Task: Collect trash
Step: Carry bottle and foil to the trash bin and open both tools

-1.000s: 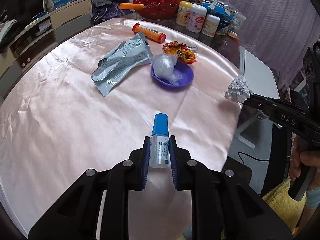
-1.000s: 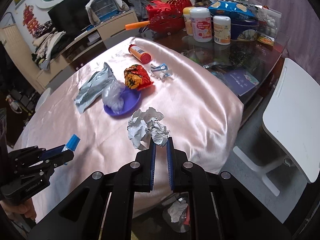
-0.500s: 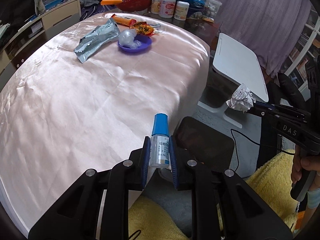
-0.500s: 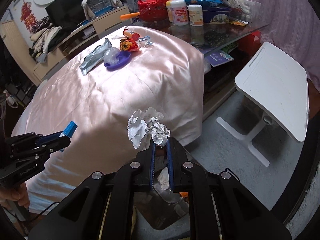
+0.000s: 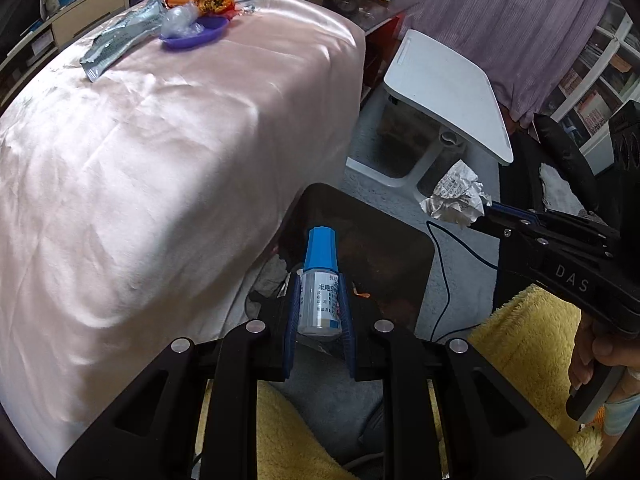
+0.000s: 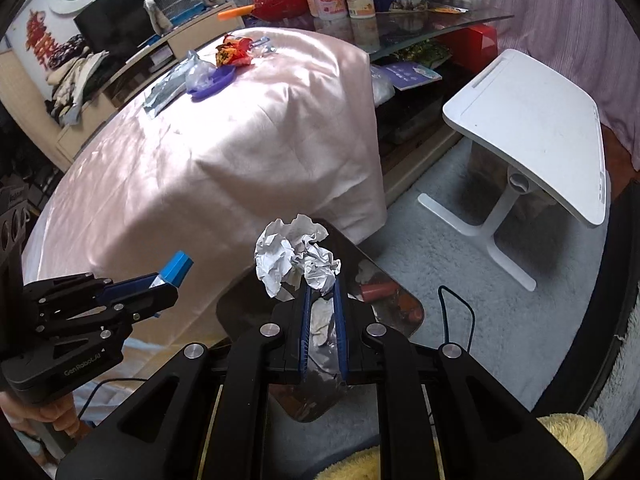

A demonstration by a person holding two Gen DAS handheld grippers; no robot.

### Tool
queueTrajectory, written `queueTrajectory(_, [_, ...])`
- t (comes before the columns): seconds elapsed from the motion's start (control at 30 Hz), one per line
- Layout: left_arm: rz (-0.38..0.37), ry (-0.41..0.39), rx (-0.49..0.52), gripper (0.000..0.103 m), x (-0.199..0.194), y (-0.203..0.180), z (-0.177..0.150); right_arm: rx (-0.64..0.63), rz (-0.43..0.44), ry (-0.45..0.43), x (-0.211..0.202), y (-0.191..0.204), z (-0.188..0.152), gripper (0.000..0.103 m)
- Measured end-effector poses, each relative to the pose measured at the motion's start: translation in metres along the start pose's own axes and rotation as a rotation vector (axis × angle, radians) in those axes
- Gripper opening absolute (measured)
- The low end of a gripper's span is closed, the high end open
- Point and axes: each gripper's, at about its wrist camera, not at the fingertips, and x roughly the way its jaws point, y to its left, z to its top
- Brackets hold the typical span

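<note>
I can't read the small print on the bottle (image 5: 320, 300) label between my left gripper (image 5: 319, 312) fingers. Below my right gripper (image 6: 320, 312), the crumpled paper (image 6: 294, 258) and fingers hide much of the dark bin (image 6: 384, 304) interior. The far bottle labels are too small to read.

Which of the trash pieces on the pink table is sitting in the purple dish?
The clear crumpled plastic wad sits in the purple dish. The silver foil packet lies flat on the cloth beside it, and the orange-red wrapper lies just behind the dish.
</note>
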Motion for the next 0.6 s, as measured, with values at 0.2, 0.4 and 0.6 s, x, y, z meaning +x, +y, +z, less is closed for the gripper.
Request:
queueTrajectory(0.2, [-0.035, 0.036, 0.024, 0.018, 0.017, -0.013, -0.003, 0.025, -0.003, 0.052, 0.014, -0.007, -0.007, 0.015])
queueTrajectory(0.4, [-0.034, 0.054, 0.027, 0.018, 0.023, -0.016, 0.002, 0.043, 0.01, 0.038, 0.013, -0.011, -0.001, 0.016])
queueTrajectory(0.6, [-0.025, 0.056, 0.01, 0.038, 0.021, -0.01, 0.002, 0.059, 0.014, 0.041, 0.014, -0.014, 0.003, 0.039])
